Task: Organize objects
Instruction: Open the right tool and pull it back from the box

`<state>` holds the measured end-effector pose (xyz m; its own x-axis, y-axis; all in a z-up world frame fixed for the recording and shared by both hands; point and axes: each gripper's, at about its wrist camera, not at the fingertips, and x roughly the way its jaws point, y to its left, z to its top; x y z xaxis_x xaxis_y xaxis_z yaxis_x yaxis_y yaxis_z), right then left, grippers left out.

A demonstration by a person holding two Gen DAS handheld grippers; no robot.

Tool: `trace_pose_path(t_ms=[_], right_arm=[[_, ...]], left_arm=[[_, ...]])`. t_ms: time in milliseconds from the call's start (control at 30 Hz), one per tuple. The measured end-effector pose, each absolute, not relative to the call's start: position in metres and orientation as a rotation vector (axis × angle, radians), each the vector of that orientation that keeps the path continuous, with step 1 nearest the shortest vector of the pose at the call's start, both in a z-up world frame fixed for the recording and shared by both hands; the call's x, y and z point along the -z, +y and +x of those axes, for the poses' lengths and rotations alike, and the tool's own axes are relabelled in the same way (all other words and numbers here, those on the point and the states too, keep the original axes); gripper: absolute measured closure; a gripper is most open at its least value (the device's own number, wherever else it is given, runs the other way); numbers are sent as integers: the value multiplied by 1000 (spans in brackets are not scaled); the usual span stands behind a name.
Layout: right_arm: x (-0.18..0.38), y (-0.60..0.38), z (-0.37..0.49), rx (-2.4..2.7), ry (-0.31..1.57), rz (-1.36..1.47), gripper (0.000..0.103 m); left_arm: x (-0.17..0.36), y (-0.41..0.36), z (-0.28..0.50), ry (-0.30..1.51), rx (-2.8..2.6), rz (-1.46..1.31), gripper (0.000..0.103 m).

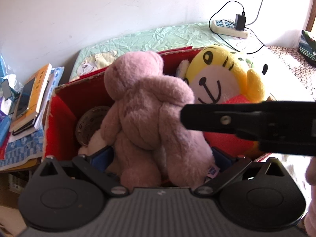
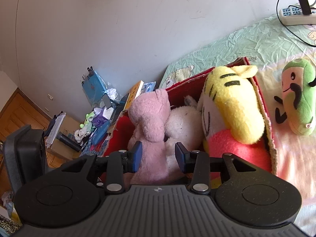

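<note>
From my seat, furthest left in the left wrist view is a stack of books [image 1: 33, 96] on a cluttered side surface. Next comes the red box [image 1: 59, 108], sitting on the bed [image 1: 138, 39].

The pink bear [image 1: 150, 116] stands in the box, long axis near upright, head up and tipped toward the box's far left corner, back to my left camera. My left hand-held gripper [image 1: 163, 156] is released, its blue pads spread wide either side of the bear's lower body; I can't tell whether they touch the fur.

In the right wrist view the bear [image 2: 152, 122] leans on a white plush [image 2: 183, 124] behind it. My right hand-held gripper [image 2: 158, 156] has its jaws partly closed around the bear's lower body; whether they press it I cannot tell.

Right of the bear, the yellow tiger [image 1: 223, 79] fills the box's right side, face toward the left camera, head up. A green plush [image 2: 298, 98] lies on the bed just outside the box's right wall. A power strip [image 1: 229, 27] sits far right by the wall.
</note>
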<state>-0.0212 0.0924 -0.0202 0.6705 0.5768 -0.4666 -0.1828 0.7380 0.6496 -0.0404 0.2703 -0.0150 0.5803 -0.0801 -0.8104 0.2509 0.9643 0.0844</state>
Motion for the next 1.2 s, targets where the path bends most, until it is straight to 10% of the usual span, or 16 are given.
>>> trace_pose_path(t_ms=[1200], right_arm=[[5, 40, -41, -553, 732, 471, 61]], left_arm=[[-9, 230, -55, 931, -181, 187, 1]])
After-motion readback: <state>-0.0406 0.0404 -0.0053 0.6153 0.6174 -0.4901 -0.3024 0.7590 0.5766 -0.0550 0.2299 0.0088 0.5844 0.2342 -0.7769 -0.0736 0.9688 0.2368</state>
